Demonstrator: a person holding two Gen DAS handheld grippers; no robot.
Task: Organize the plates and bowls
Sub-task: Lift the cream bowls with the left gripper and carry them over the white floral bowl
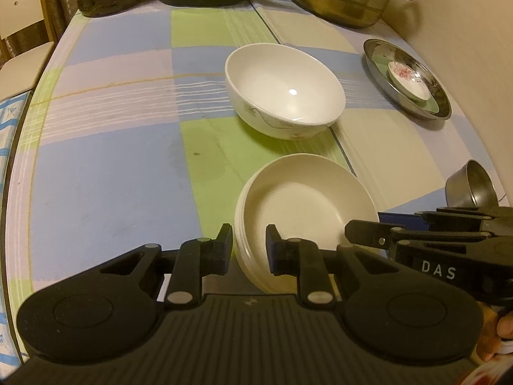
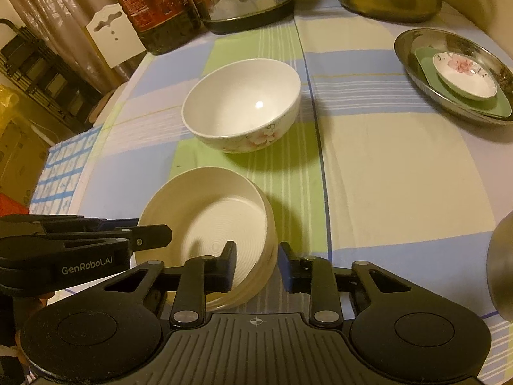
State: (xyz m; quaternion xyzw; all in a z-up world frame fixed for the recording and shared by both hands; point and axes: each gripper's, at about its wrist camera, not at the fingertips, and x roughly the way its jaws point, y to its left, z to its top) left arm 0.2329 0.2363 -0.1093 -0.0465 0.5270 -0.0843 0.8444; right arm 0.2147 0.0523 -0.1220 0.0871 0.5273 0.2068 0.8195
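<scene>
Left gripper [image 1: 248,247] and right gripper [image 2: 256,266] clamp opposite rims of cream plate stack [image 1: 307,205].

cream plates [image 1: 304,205]: a little stack of ribbed, shallow ones, right way up, sitting on the checked cloth at the near edge. Rim's caught between gripper fingers on two opposite sides.
white bowl [image 1: 285,91]: deep, pink flower print on the outside, upright and empty, just behind the stack, not touching it.
steel dish [image 2: 416,40]: wide and shiny, off to the far right, well apart from the rest.
green plate [image 2: 426,61]: squarish, lying inside the steel dish.
flower saucer [image 2: 465,80]: small, white, pink blossom, sitting on the green plate.
</scene>
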